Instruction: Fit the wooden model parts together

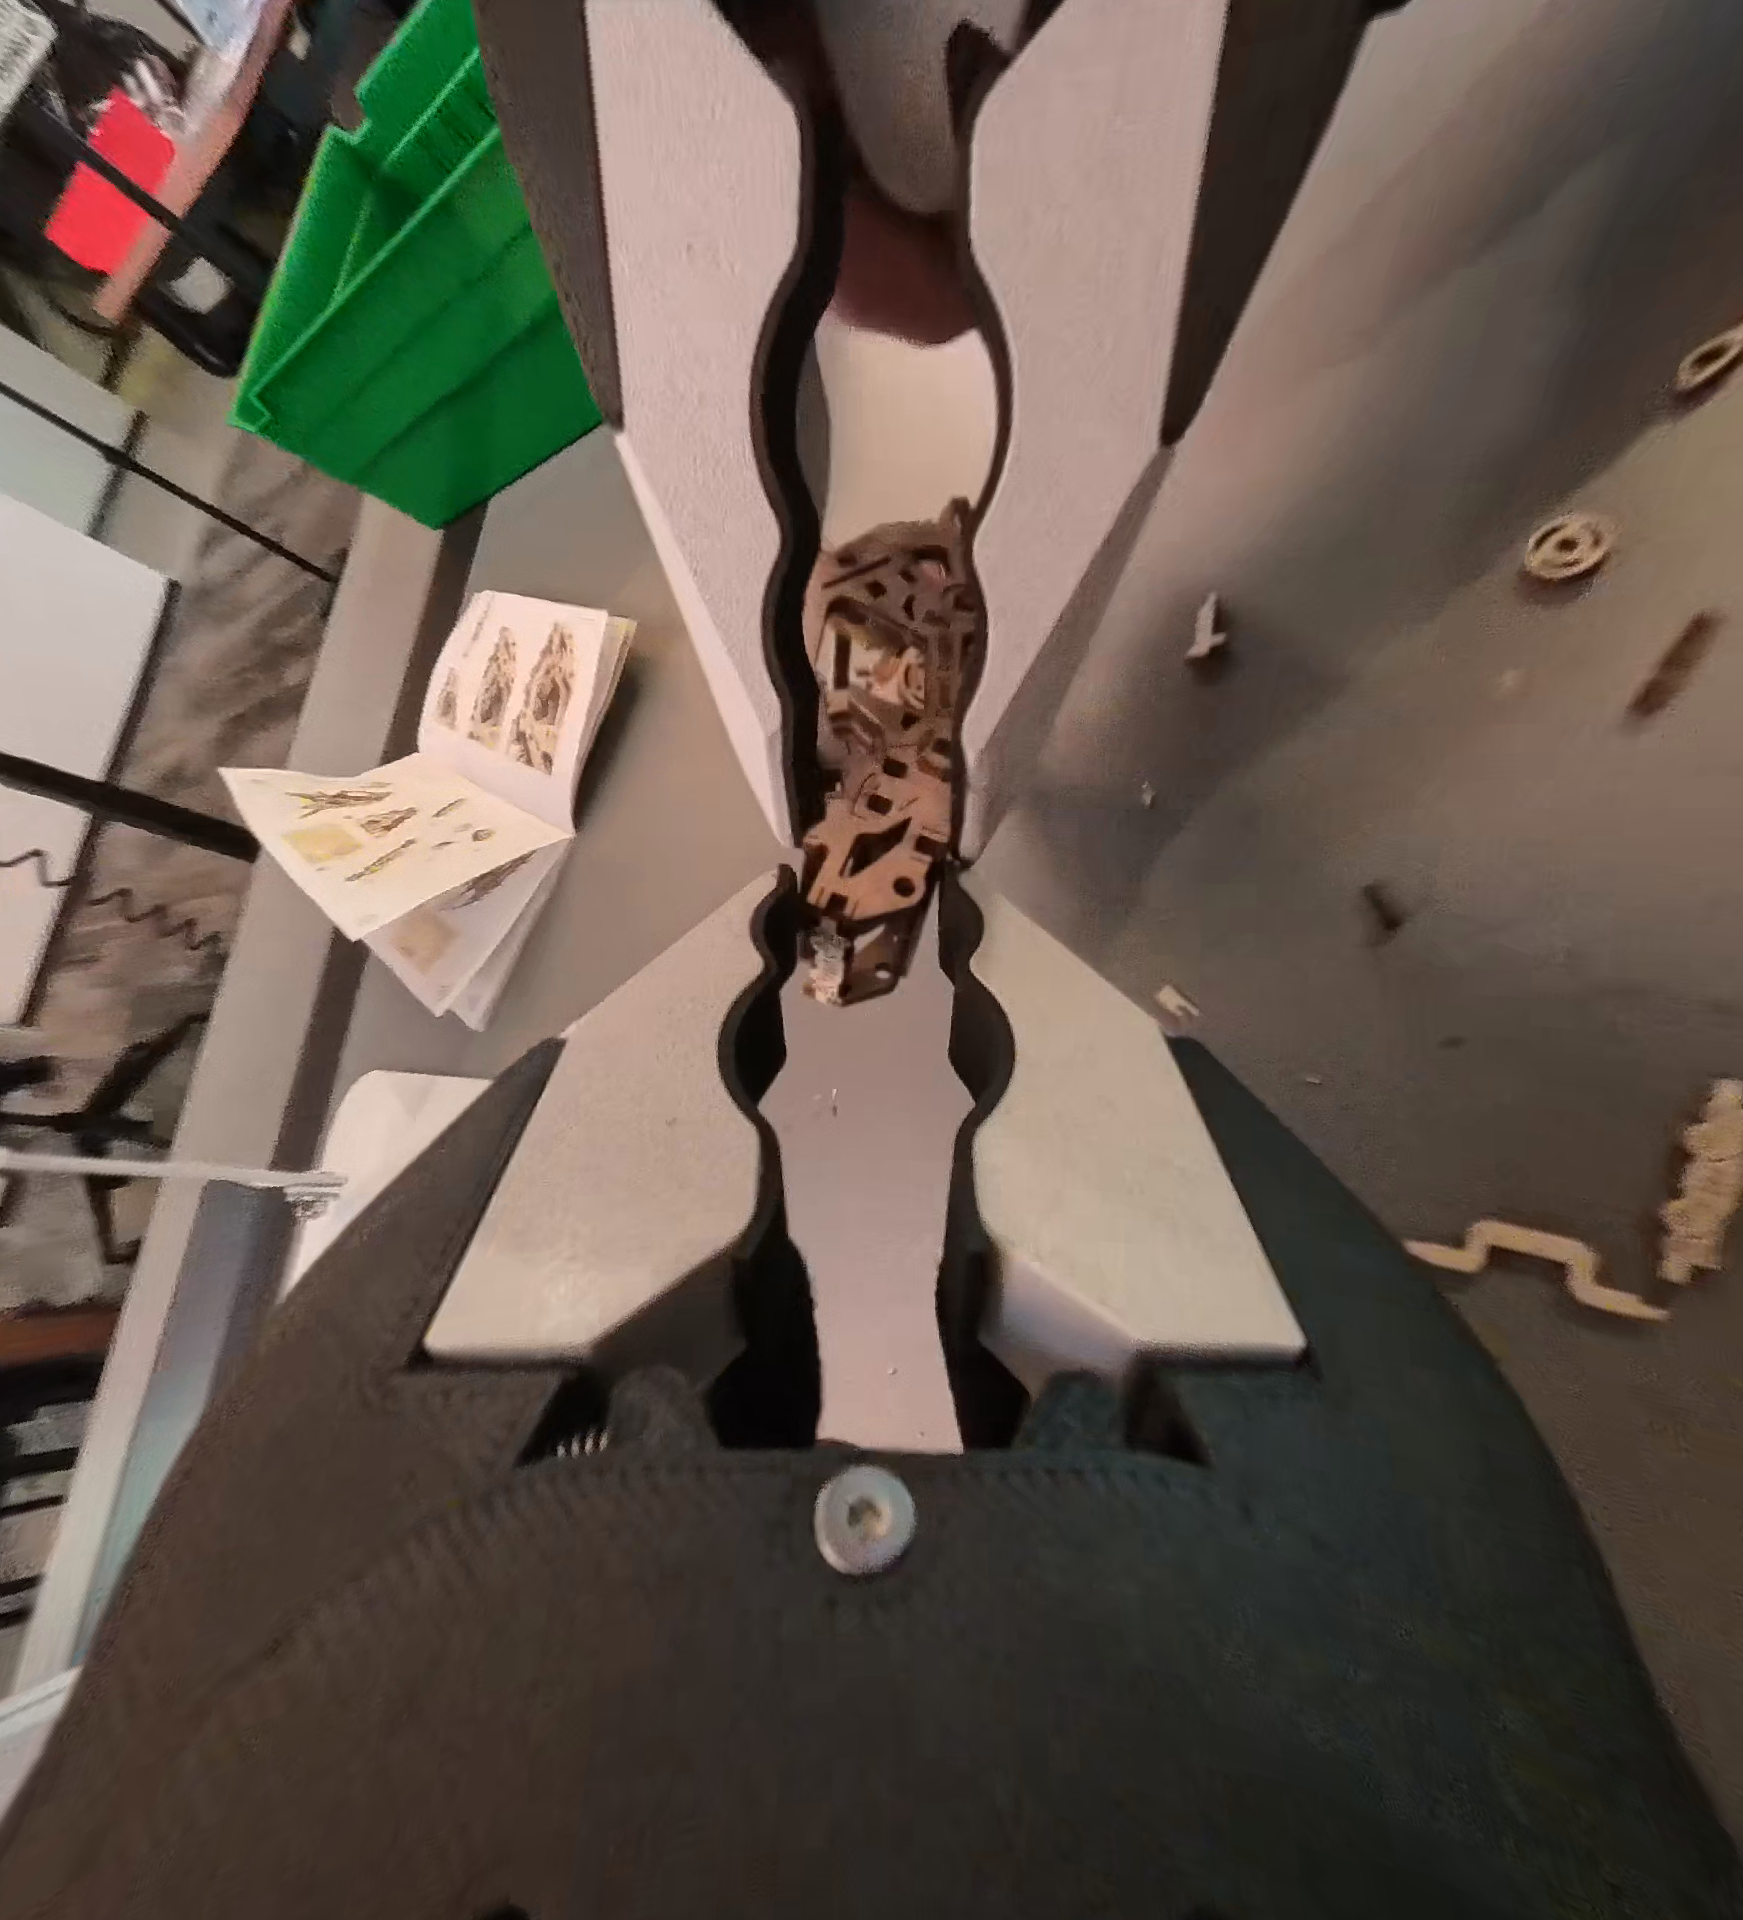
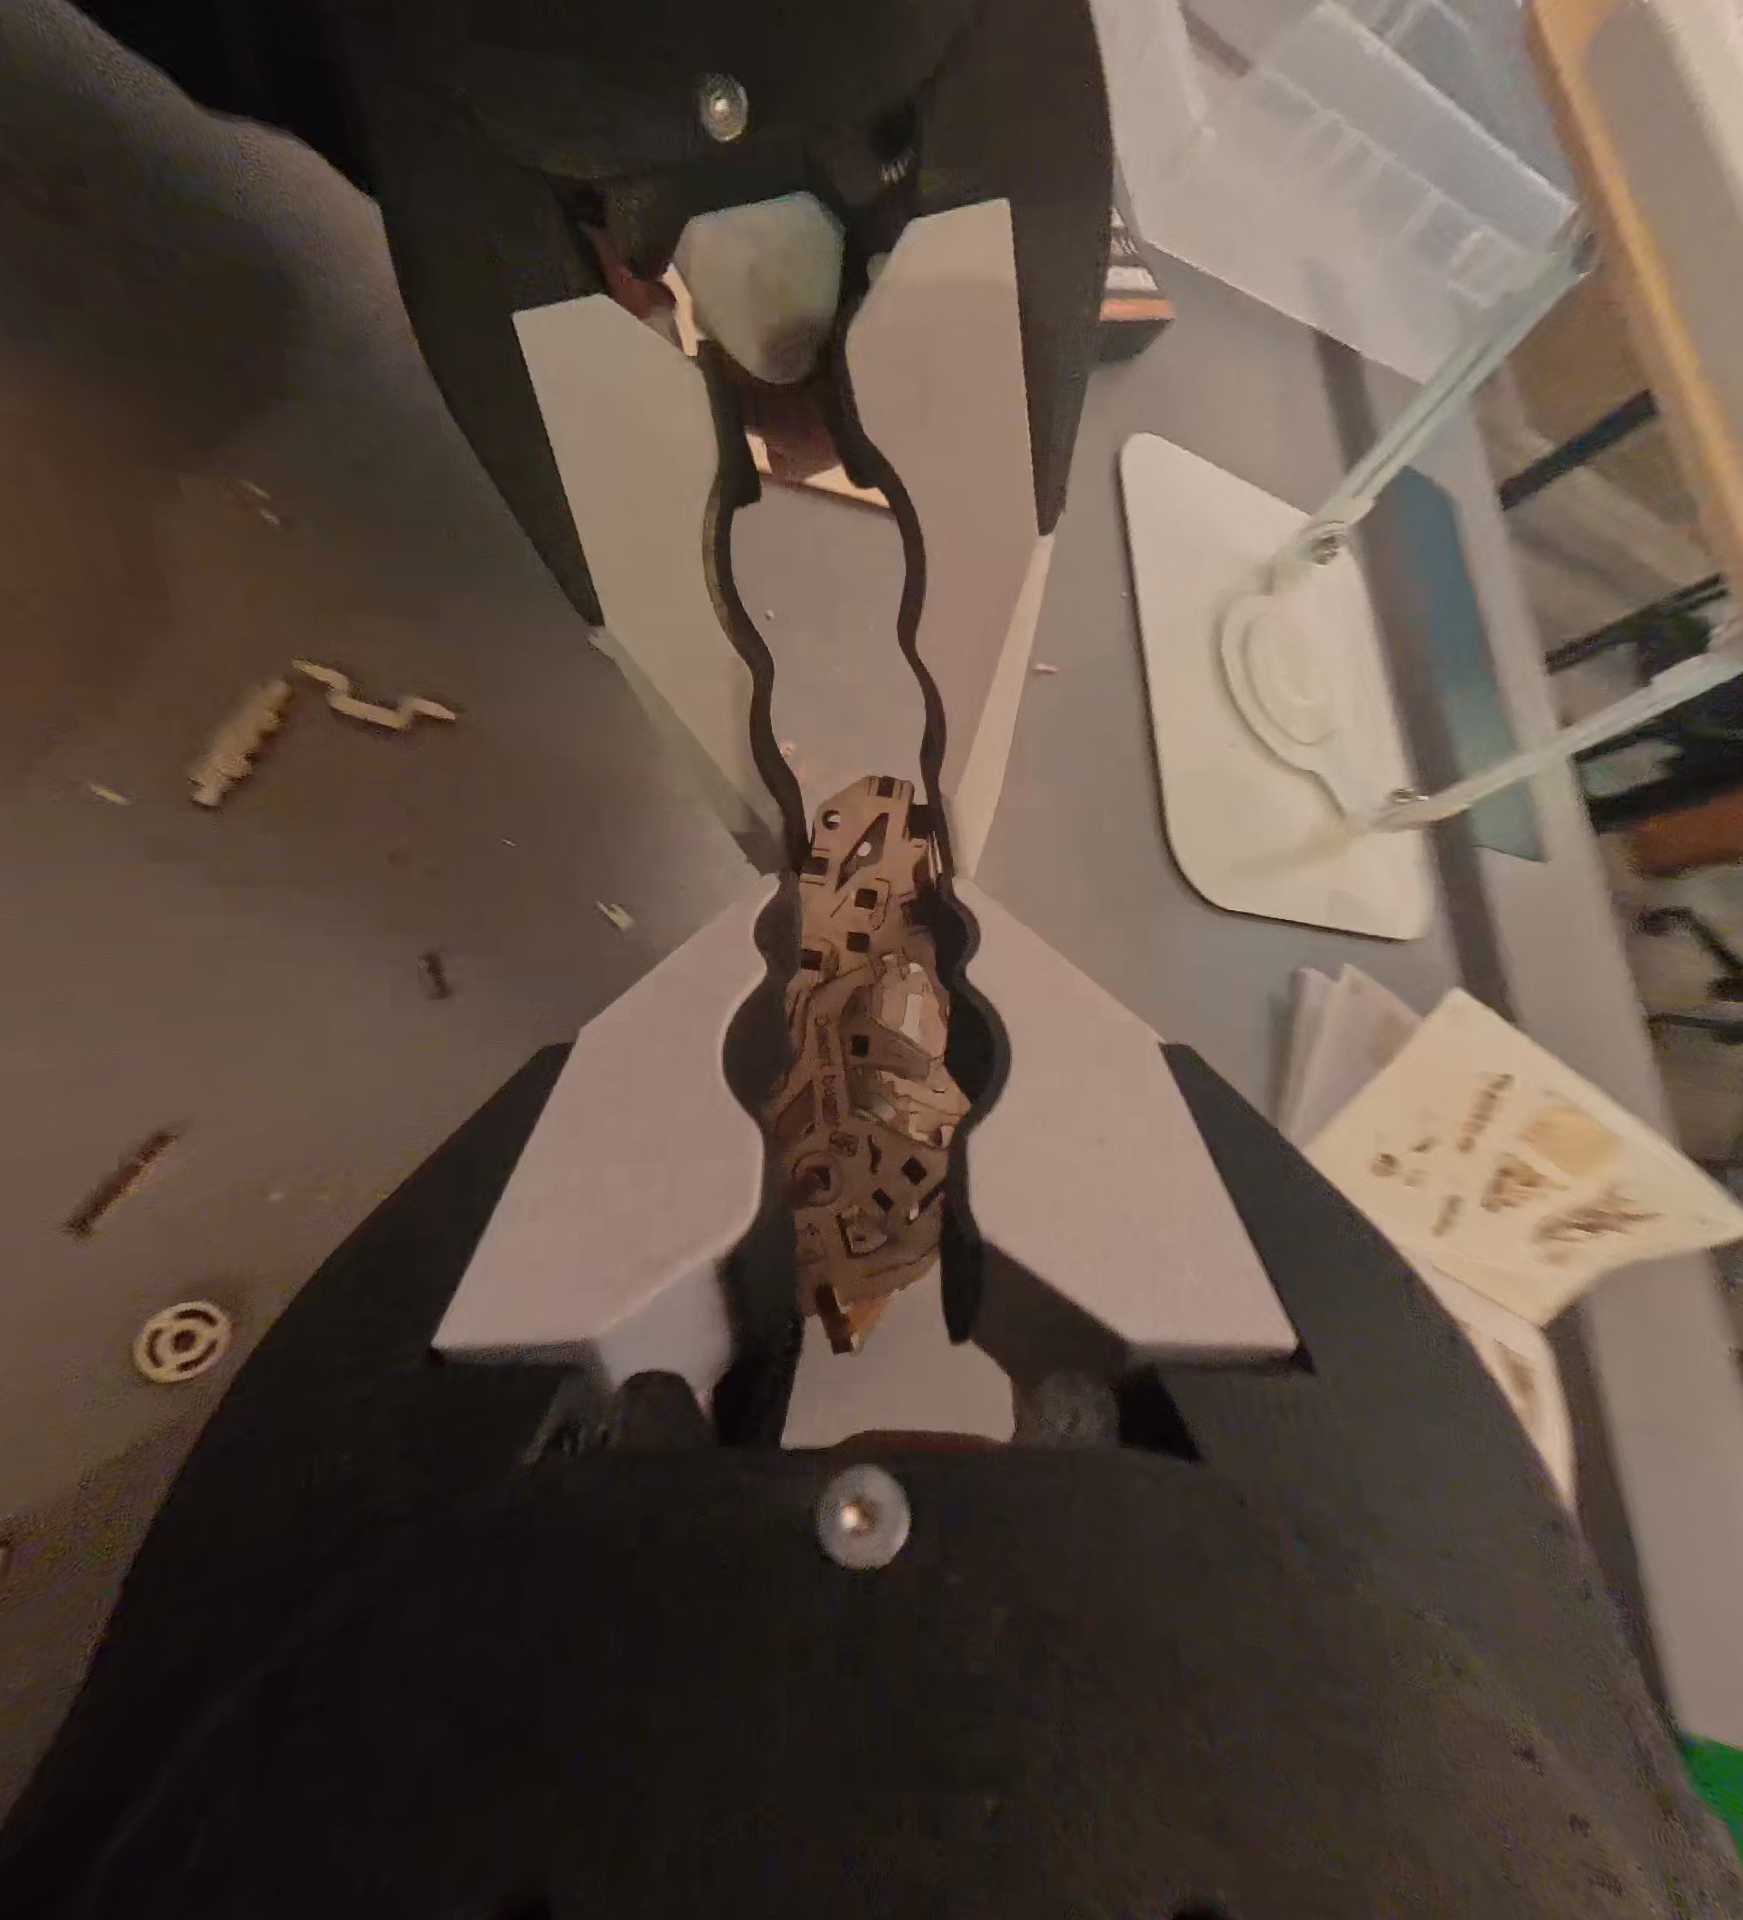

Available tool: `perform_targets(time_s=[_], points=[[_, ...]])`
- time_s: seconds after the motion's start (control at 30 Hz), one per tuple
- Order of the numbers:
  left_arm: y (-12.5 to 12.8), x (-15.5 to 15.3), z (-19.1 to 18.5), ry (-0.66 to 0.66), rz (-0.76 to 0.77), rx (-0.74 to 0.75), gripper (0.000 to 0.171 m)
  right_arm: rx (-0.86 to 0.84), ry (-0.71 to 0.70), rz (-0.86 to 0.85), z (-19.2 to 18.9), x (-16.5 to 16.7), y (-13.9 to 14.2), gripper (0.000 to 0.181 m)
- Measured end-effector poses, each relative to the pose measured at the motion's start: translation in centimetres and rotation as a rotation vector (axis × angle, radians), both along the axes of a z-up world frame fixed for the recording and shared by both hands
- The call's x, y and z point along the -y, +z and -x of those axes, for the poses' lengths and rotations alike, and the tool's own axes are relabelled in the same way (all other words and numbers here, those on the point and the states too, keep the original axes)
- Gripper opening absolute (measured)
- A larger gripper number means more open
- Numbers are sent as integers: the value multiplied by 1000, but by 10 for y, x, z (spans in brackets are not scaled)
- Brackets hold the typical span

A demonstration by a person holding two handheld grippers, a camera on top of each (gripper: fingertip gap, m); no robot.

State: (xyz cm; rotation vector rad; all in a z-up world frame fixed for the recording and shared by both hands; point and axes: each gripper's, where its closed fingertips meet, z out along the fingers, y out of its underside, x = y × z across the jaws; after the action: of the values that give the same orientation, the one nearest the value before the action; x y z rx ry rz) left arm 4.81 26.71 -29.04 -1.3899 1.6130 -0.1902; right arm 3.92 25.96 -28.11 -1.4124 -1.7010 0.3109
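— Well, clamped from both ends: left hand-held gripper point(image 1: 872, 883) pinching the near end of the wooden model point(image 1: 882, 769), fingertips tight against its sides.

— And opposite? Right hand-held gripper point(image 2: 872, 883) closed on the same wooden model point(image 2: 867, 1070), holding most of its length between wavy black pads point(image 2: 960, 1049). Held up off the grey desk point(image 1: 1469, 831).

— Loose around it? Scattered wooden parts: a zigzag strip point(image 1: 1542, 1273), a ring piece point(image 1: 1568, 548), a notched bar point(image 1: 1708, 1195). Open booklet point(image 1: 451, 790) near the desk edge, green bins point(image 1: 410, 301) beyond.

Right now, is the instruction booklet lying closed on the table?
No, the instruction booklet lies open on the grey table, its pages fanned apart beside the green bins.
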Motion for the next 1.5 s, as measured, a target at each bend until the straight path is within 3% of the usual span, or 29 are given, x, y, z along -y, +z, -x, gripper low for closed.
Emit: perform_targets(time_s=[0.17,0.37,0.5,0.7,0.83,1.0,1.23,1.3,1.4,1.47,1.5], points=[[-24,-1,12,24,8,-65,36,110,-26,-147,-2,3,-11,24],[-33,12,28,50,142,-30,38,226,-33,-144,-10,19,-36,26],[-34,20,27,59,234,7,37,221,-62,-62,-18,29,-37,31],[-32,15,19,112,408,131,36,148,-231,87,-36,24,-22,25],[-52,14,18,107,499,37,38,33,-375,154,-56,22,-2,24],[-53,15,8,53,537,28,31,75,-437,343,-72,30,-30,7],[-57,36,-16,-32,516,-35,16,70,-517,310,-68,-12,-49,6],[-60,27,-9,29,477,-73,19,60,-504,317,-69,-12,-45,7],[-53,24,-6,41,562,3,30,13,-438,409,-68,6,-42,17],[-58,26,-9,56,584,-19,42,-2,-444,454,-71,13,-46,28],[-60,27,-13,48,566,-32,41,-9,-434,482,-69,18,-49,30]])
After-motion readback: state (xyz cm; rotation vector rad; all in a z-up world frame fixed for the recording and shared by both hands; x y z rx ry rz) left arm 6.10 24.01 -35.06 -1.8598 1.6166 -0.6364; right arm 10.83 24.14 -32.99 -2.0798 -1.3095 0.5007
